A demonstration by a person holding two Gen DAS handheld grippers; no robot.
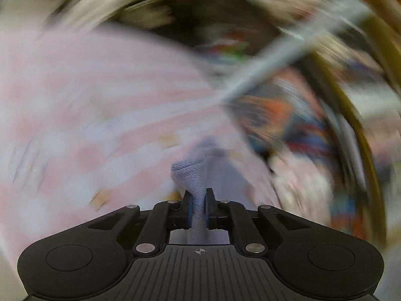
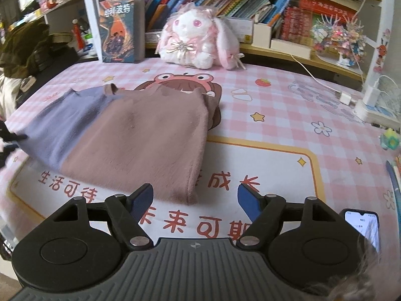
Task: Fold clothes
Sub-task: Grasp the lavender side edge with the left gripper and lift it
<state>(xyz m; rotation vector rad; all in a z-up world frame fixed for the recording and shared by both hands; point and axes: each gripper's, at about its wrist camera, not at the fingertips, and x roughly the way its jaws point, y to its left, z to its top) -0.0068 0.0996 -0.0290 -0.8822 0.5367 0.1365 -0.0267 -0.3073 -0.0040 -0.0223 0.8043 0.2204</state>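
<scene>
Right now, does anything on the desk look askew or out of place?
Only the garment: it lies skewed on the pink desk mat, its lavender part stretched toward the left gripper, whose fingers pinch a bunched lavender edge. The right gripper hangs open and empty. Nothing spilled or damaged.
</scene>
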